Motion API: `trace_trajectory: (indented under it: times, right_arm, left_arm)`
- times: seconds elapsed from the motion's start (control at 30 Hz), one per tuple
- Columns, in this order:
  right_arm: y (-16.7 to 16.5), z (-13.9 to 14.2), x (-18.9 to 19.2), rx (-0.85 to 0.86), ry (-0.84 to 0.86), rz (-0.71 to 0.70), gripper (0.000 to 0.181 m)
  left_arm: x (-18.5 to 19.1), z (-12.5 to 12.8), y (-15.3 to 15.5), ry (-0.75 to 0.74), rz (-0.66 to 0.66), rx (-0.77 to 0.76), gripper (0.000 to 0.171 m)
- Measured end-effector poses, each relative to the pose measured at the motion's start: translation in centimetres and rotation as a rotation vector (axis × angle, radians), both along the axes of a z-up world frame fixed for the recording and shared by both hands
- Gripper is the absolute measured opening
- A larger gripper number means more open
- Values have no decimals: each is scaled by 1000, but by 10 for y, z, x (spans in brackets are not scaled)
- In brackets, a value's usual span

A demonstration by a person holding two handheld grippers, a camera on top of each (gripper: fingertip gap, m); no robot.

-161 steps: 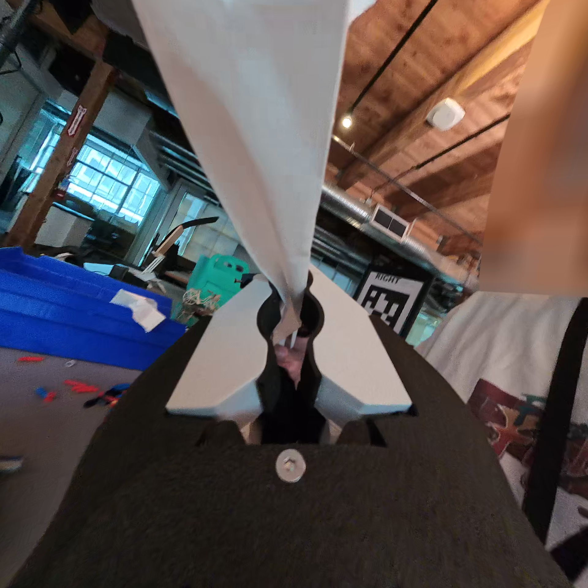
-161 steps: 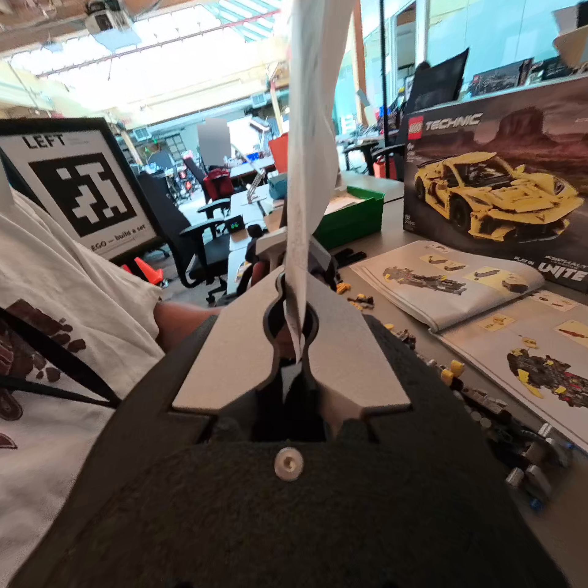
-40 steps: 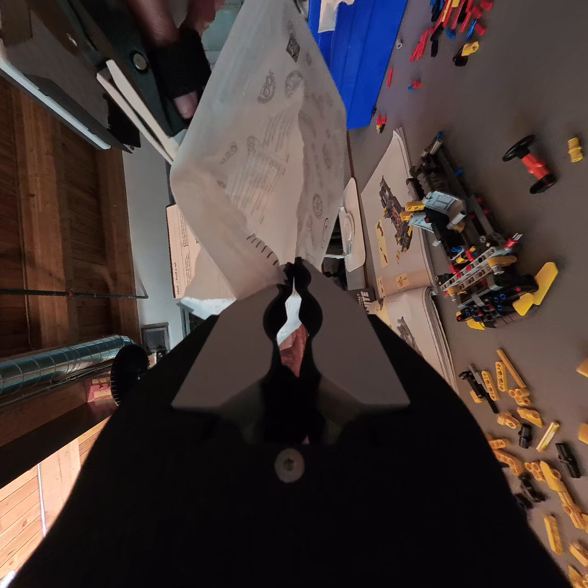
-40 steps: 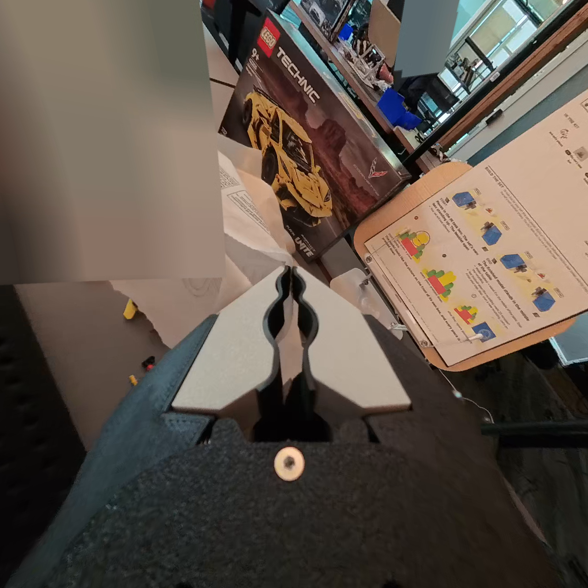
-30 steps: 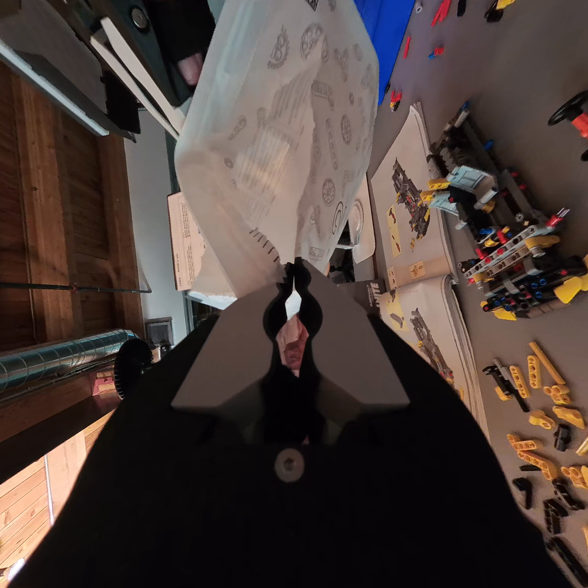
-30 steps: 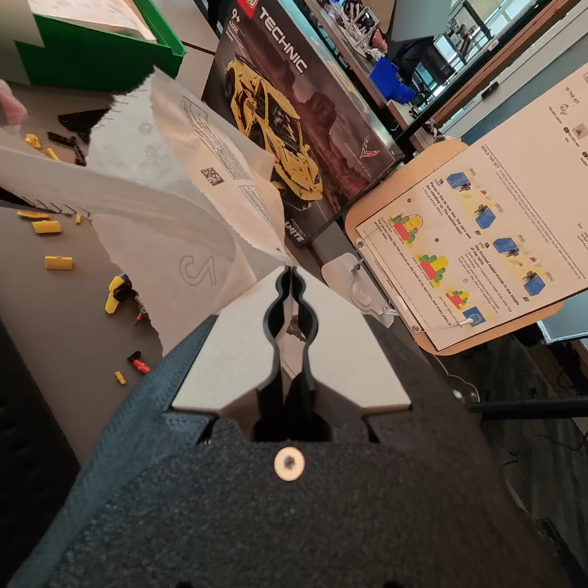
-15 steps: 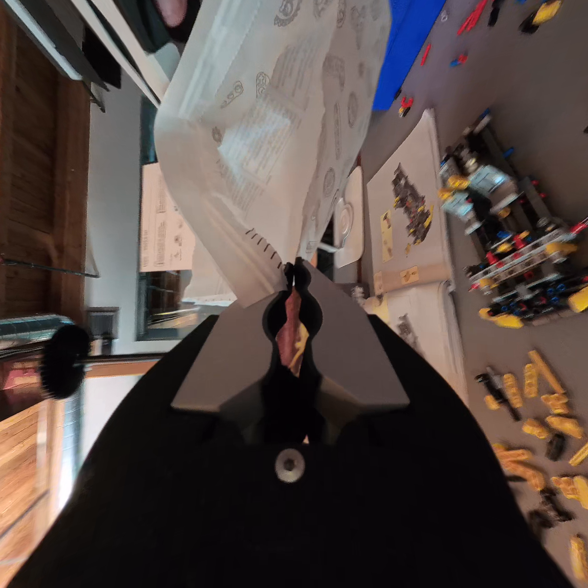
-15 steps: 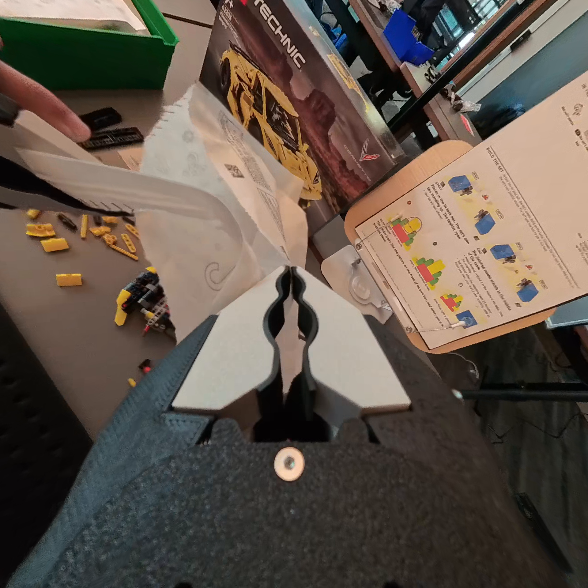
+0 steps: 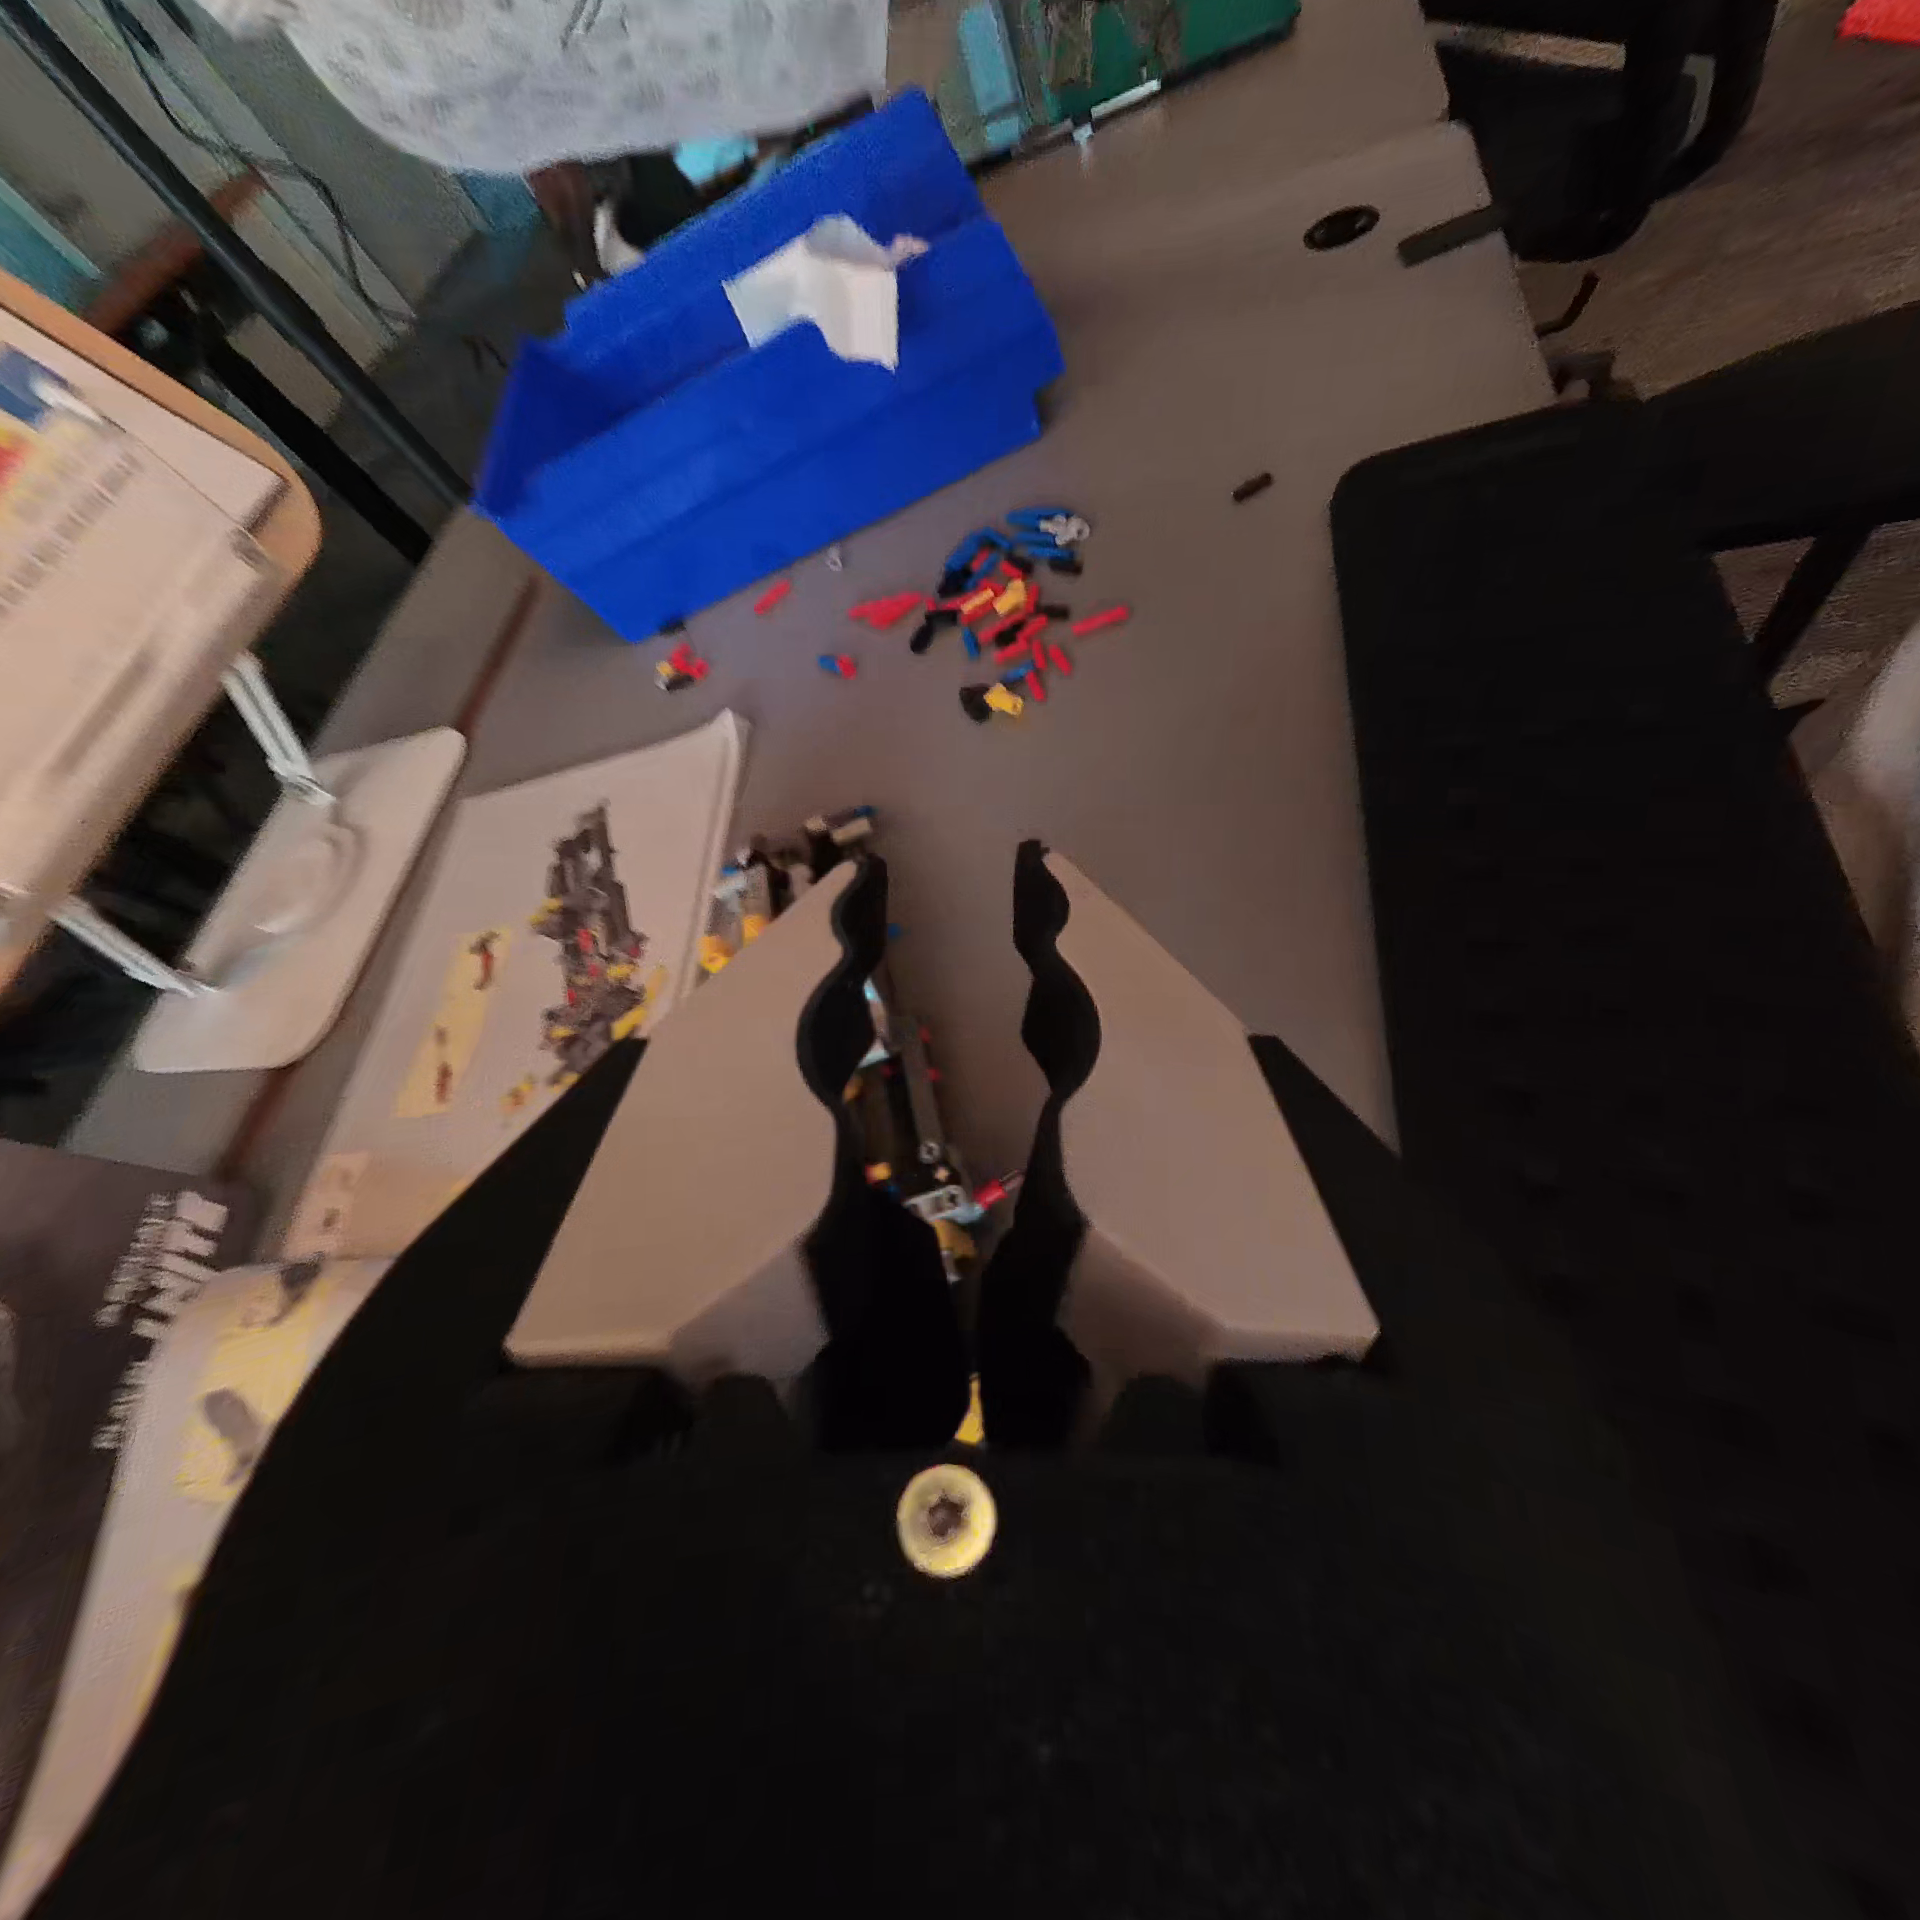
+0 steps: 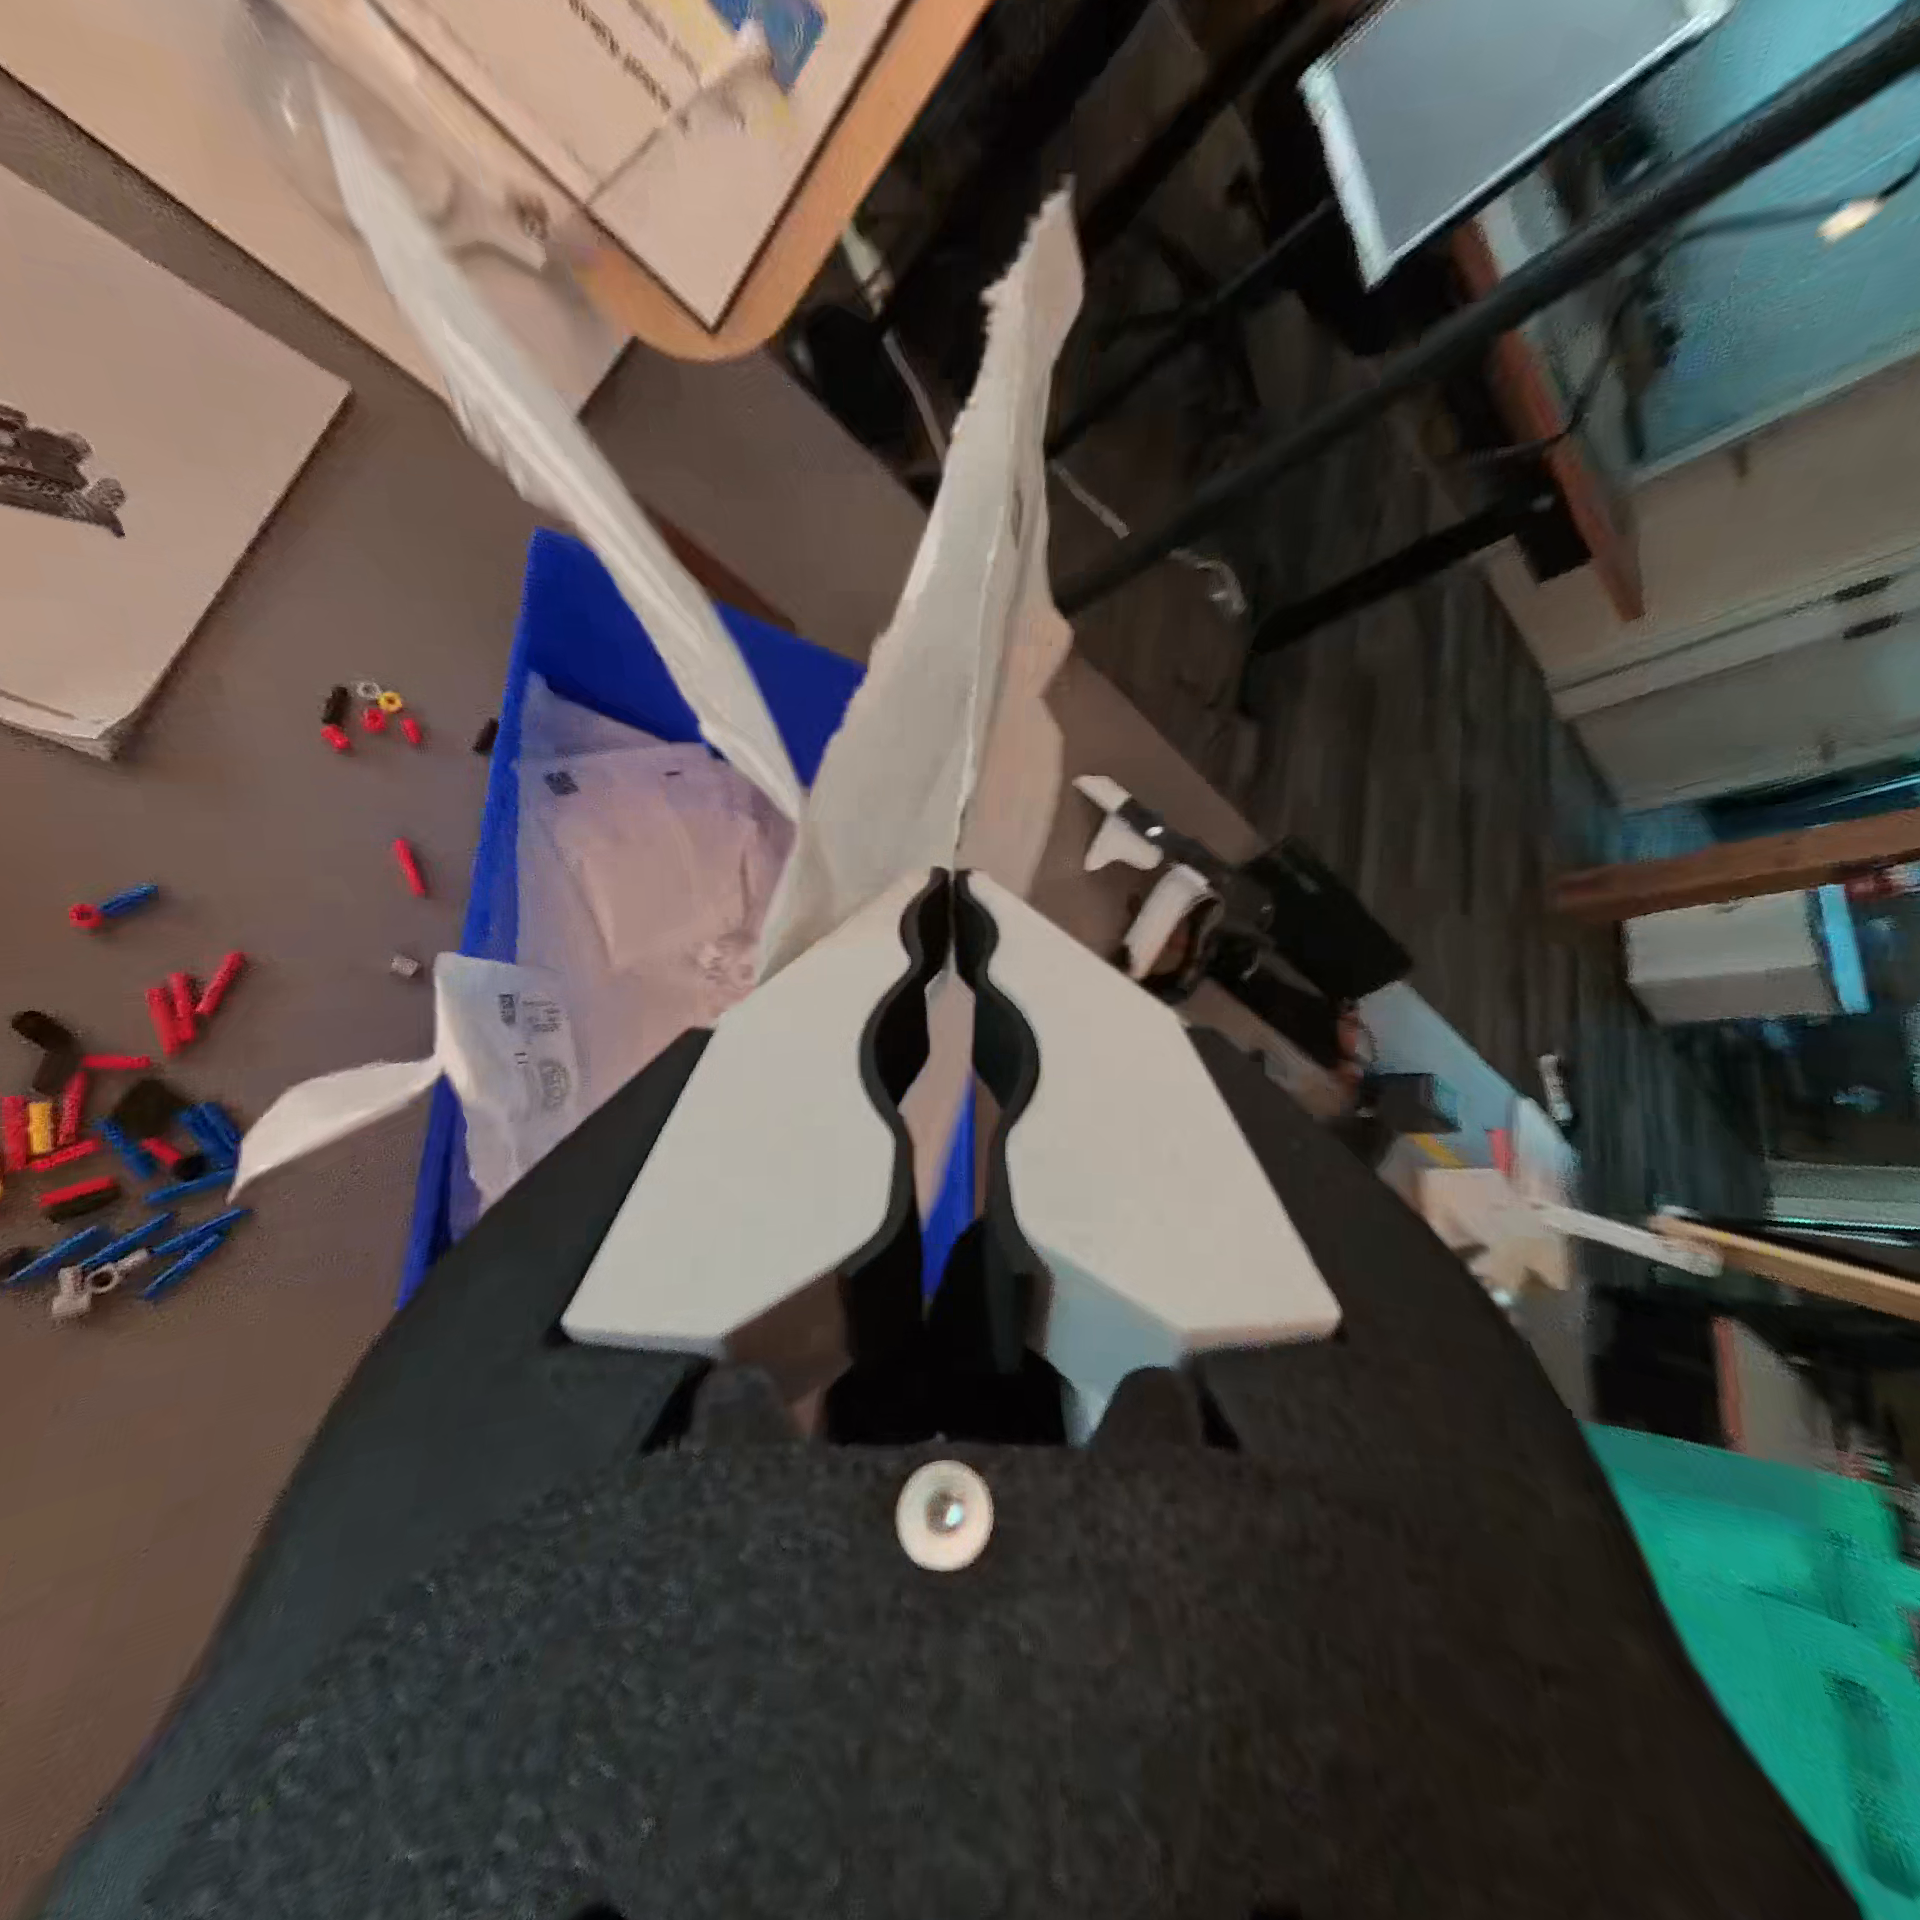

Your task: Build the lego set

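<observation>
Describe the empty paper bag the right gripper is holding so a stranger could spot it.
Find the blue bin on the grey table. Above it, the right gripper pinches a torn white paper bag; unlike the bags lying inside the bin, it hangs in the air.

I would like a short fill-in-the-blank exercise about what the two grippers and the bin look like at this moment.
1. The left gripper is ____ and holds nothing.
2. The right gripper is shut on a torn white paper ____.
3. The bin on the table is ____ in colour.
4. The small loose pieces lie ____ the bin.

Missing words: open; bag; blue; outside
</observation>
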State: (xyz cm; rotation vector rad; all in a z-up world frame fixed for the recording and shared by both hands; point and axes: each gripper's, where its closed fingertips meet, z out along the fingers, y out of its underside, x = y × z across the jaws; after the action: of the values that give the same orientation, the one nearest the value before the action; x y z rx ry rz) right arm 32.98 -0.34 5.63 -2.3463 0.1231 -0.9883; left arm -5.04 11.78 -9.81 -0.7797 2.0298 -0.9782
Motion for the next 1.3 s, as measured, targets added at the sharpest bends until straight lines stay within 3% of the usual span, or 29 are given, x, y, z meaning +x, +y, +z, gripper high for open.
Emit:
trace_trajectory:
  times: [0.13, 0.27, 0.33, 0.43, 0.63, 0.83, 0.9, 0.97, 1.13, 1.3]
  right_arm:
    - [10, -54, 41, -96, 67, -21, 0]
    - [35, -121, 57, -214, 228, -1, 0]
    - [41, -139, 63, -233, 283, -21, 0]
    - [38, -134, 62, -207, 350, -92, 0]
    - [7, -77, 40, -191, 320, -91, 0]
    - [-22, -40, 22, -98, 294, -146, 0]
    - [-18, -31, 10, -45, 292, -96, 0]
    - [-19, -30, 16, -40, 279, -132, 0]
    - [-15, -55, 38, -100, 264, -185, 0]
    - [-28, -79, 62, -106, 247, -248, 0]
  left_arm:
    - [14, -18, -14, 88, -27, -30, 21]
    - [32, -17, -28, 132, -64, -7, 22]
    - [39, -16, -31, 146, -74, 15, 22]
    - [46, -15, -34, 170, -79, 36, 22]
    - [53, -10, -35, 188, -76, 2, 22]
    - [63, -8, -41, 182, -94, 1, 22]
    - [65, -8, -44, 180, -115, 25, 22]
    - [75, -7, -44, 190, -119, 77, 22]
    - [130, 26, -49, 218, -109, 37, 27]
    - [247, 65, -46, 283, -72, 12, 41]
